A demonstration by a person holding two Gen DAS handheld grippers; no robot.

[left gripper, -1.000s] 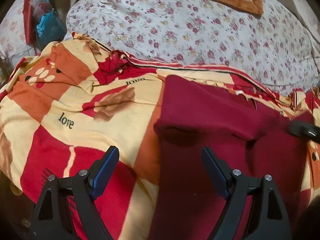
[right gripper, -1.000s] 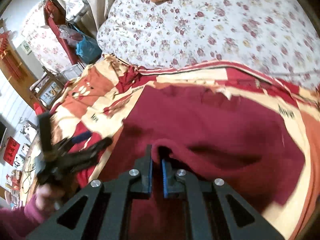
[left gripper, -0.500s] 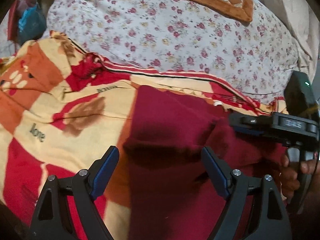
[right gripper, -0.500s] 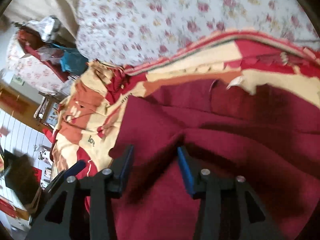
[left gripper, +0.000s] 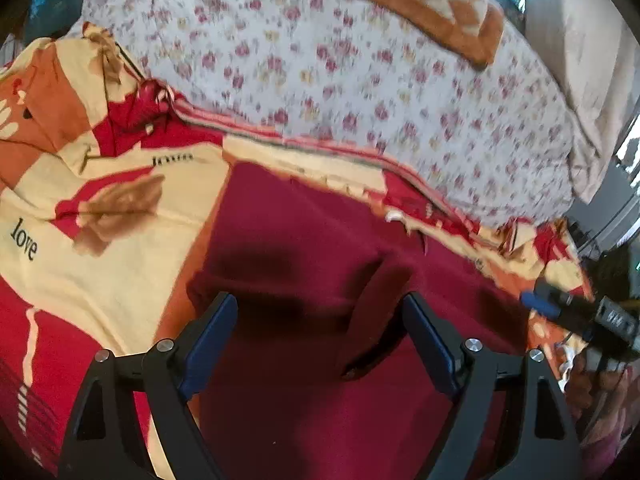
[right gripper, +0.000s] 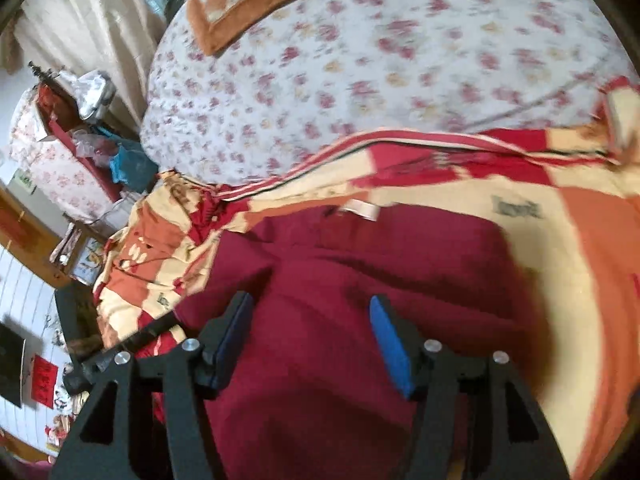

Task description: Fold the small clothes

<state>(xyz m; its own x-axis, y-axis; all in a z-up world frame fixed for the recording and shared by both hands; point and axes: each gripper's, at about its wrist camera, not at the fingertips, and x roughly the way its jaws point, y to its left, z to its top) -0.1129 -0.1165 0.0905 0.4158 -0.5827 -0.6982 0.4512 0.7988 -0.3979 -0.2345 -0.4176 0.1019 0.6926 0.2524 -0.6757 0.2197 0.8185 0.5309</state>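
Right wrist view: the right gripper (right gripper: pixel 310 336), jaws just opened and empty, releases the dark red knitted garment (right gripper: pixel 360 272) to lie folded; the left gripper (left gripper: pixel 320 336) hovers open.

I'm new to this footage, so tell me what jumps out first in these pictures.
The dark red garment dominates, spread on a red, cream and orange blanket printed with the word "love". Both grippers hang open above it, the left gripper and the right gripper, with nothing pinched. Behind lies a floral quilt with an orange checked cushion on top.

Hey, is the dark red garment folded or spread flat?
Partly folded: the dark red garment shows a layer doubled over itself with raised creases, lying on the patterned blanket.
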